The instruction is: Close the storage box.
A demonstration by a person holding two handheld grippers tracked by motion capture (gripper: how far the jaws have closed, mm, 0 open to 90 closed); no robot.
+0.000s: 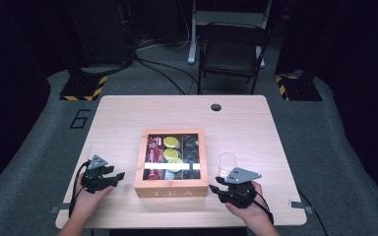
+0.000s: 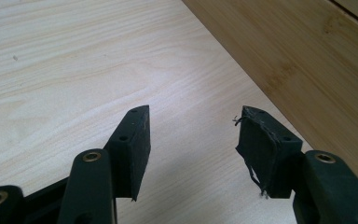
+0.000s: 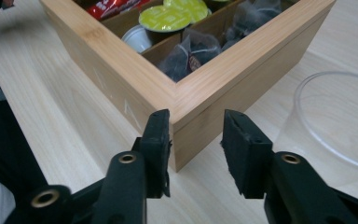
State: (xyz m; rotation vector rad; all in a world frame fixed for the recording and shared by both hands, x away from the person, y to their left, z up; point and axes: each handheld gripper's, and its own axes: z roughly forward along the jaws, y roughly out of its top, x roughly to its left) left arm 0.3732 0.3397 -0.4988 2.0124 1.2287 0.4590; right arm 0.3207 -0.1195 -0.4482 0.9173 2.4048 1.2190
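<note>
A wooden tea box (image 1: 171, 188) marked TEA sits mid-table with a clear lid; inside lie red packets (image 1: 154, 147), yellow-green capsules (image 1: 171, 142) and dark tea bags (image 1: 191, 147). My left gripper (image 1: 119, 176) rests on the table just left of the box, open, with nothing between its jaws; in the left gripper view (image 2: 193, 123) the box's side (image 2: 284, 51) runs along the upper right. My right gripper (image 1: 213, 183) is open at the box's front right corner (image 3: 179, 100), one jaw on each side of that corner. A clear plastic cup (image 1: 227, 161) stands right of the box.
The light wooden table (image 1: 118, 118) has a round cable hole (image 1: 216, 107) near its far edge. A dark folding chair (image 1: 231, 49) stands beyond the table. The cup (image 3: 340, 116) is close to my right gripper's right jaw.
</note>
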